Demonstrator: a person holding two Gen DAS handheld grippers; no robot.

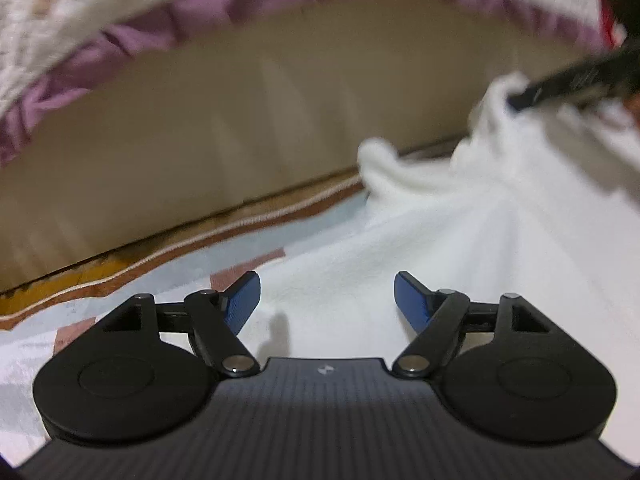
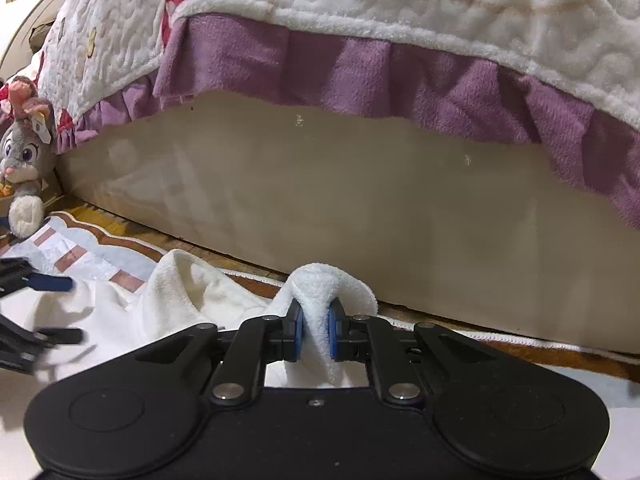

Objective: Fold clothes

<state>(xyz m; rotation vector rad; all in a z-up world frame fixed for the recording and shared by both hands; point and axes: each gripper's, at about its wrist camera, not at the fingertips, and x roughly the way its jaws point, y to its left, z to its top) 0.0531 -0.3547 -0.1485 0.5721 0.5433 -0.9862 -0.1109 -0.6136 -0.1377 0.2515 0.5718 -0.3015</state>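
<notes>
A white fleece garment (image 1: 460, 232) lies spread on a patterned mat on the floor beside a bed. My left gripper (image 1: 325, 300) is open just above the cloth, its blue pads (image 1: 240, 304) wide apart with nothing between them. In the right wrist view my right gripper (image 2: 315, 330) is shut on a bunched fold of the white garment (image 2: 332, 288), which bulges up past the blue pads. The left gripper (image 2: 52, 308) shows at the left edge of that view, over the garment's far part. The right gripper's dark finger (image 1: 576, 80) shows at the upper right of the left wrist view, blurred.
The beige bed base (image 2: 360, 200) rises close ahead, with a white quilt and purple ruffle (image 2: 400, 72) hanging over it. A grey plush rabbit (image 2: 24, 160) sits at the far left by the bed's corner. The mat's brown scalloped border (image 1: 160, 264) runs along the wooden floor.
</notes>
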